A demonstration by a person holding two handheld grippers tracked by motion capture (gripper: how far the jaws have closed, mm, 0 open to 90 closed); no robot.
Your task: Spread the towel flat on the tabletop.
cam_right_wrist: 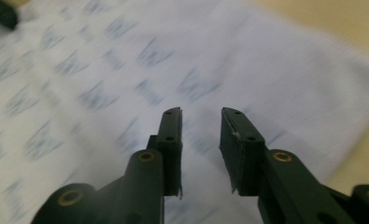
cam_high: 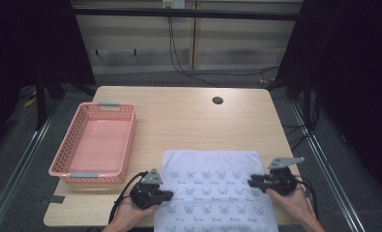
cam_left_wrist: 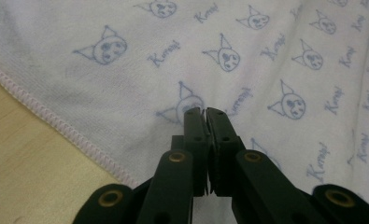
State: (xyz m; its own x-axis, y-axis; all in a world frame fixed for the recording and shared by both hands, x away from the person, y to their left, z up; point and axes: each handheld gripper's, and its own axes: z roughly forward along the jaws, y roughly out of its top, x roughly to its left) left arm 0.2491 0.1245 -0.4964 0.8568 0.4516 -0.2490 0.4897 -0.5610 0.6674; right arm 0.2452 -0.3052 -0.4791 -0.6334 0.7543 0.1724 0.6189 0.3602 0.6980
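Gripper work at the near edge of the table [cam_high: 188, 116] is centred on a white cloth [cam_high: 217, 193] printed with small blue cat faces and script words. Furthest left stands a pink plastic basket [cam_high: 125, 145] with perforated walls and nothing in it, set along the table's left side and well apart from the cloth.

Next comes the left gripper [cam_high: 168, 195], held in the person's left hand [cam_high: 130, 215] at the near left corner of the cloth, its tips reaching just over the cloth's left edge. Seen along its own jaws, the left gripper [cam_left_wrist: 205, 112] is clenched, the two pads pressed together with nothing visibly caught between them, above a cat face not far from the pink-stitched hem.

The cloth lies flat, spread from the middle of the table to its near edge, where it runs over the rim.

At the right, the right gripper [cam_high: 250, 181] is held in the right hand [cam_high: 290, 200] with its tips over the cloth's right edge, pointing left. In its own blurred view the right gripper [cam_right_wrist: 201, 116] stands released, a clear gap between the pads and only the cloth beneath. A dark round hole [cam_high: 217, 100] sits in the far part of the table.
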